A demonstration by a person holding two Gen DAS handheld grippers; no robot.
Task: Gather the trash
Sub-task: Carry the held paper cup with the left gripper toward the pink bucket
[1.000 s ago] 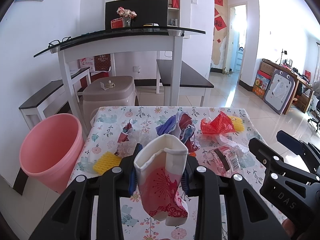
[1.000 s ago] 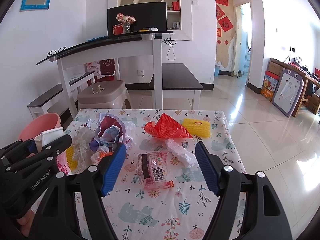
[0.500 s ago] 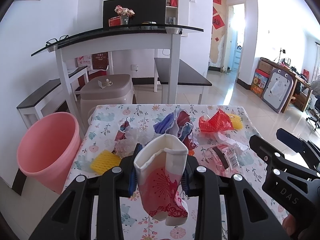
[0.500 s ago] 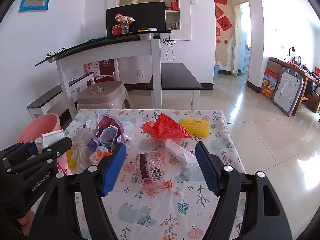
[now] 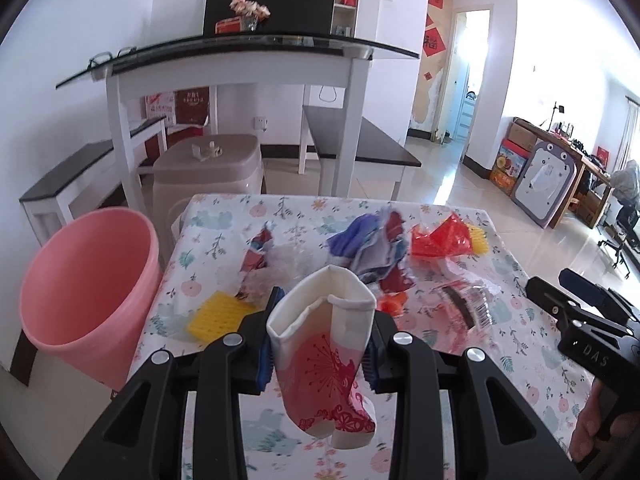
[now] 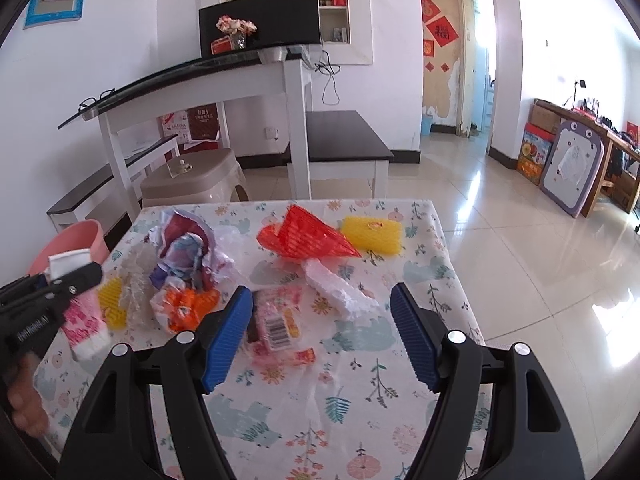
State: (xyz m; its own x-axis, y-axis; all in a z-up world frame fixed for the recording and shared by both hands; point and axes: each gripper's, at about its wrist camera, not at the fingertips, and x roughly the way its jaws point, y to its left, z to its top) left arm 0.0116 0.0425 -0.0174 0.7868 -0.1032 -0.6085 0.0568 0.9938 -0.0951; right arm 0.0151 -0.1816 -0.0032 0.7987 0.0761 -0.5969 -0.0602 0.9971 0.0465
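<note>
My left gripper (image 5: 320, 344) has its blue ribbed fingers (image 5: 267, 354) clamped on a crushed paper cup (image 5: 324, 356), white with a red and pink pattern; the cup is pinched flat at the waist, its rolled rim buckled into a fold, the mouth pointing up and away from me and its long axis running roughly upright, base hanging below the fingers above the near edge of the desk (image 5: 224, 216). From the right wrist camera I see the same cup (image 6: 86, 320) at the far left, tilted, held clear of the cloth. My right gripper (image 6: 324, 332) has its fingers (image 6: 228, 336) spread wide and holding nothing, hovering above a clear crinkled plastic package (image 6: 276, 320) with a barcode label and pink print. The desk wears a glossy floral cloth. On it lie a red plastic mesh (image 6: 308, 236) folded into a cone shape, a yellow foam net (image 6: 374, 234) just beside it at the far side, a white foam sleeve (image 6: 340, 292), a crumpled purple and red wrapper (image 6: 188, 248), an orange wrapper (image 6: 188, 308) and another yellow foam net (image 5: 220, 312). A smooth pink plastic bin (image 5: 86, 300) stands on the floor just beside the desk's left edge, its mouth open upward.
</note>
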